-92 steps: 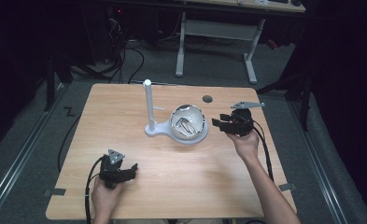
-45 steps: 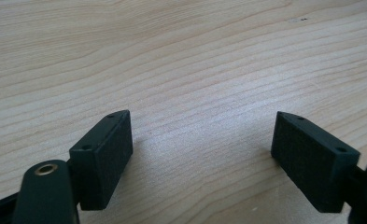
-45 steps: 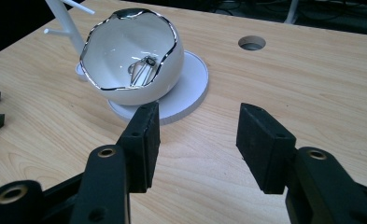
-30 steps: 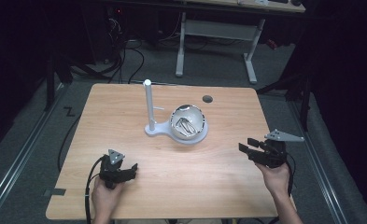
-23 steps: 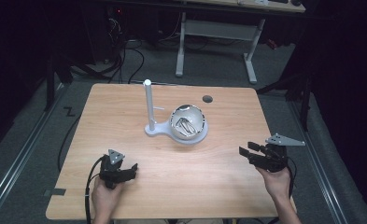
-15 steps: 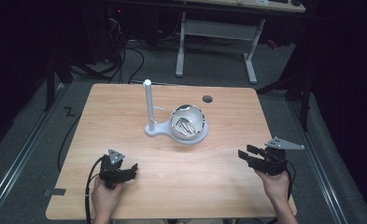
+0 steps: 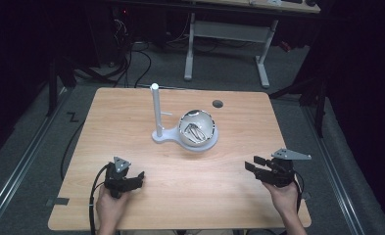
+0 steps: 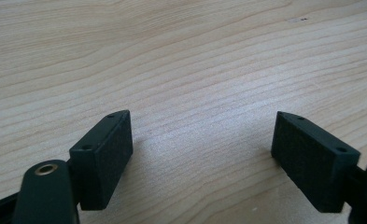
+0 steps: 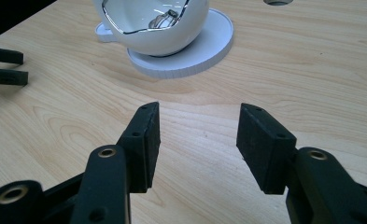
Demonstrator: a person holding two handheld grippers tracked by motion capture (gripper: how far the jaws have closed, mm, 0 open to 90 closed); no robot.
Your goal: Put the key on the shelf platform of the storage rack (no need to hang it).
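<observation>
A white stand holds a thin upright post and a round base plate. On that plate rests a white ball-shaped bowl with an open top, a shiny inside and small metal pieces in it. My left gripper lies at the front left of the table, jaws wide open over bare wood. At the front right my right gripper points toward the bowl, well short of it. Its jaws stand open with nothing between them.
The wooden table has a dark round cable hole behind the bowl. The left gripper's two fingers show at the left edge of the right gripper view. Cables and a desk frame lie on the floor beyond.
The right gripper has drawn back from the bowl to the front right of the table, then drifted slightly toward the front edge. The left gripper has stayed put.
</observation>
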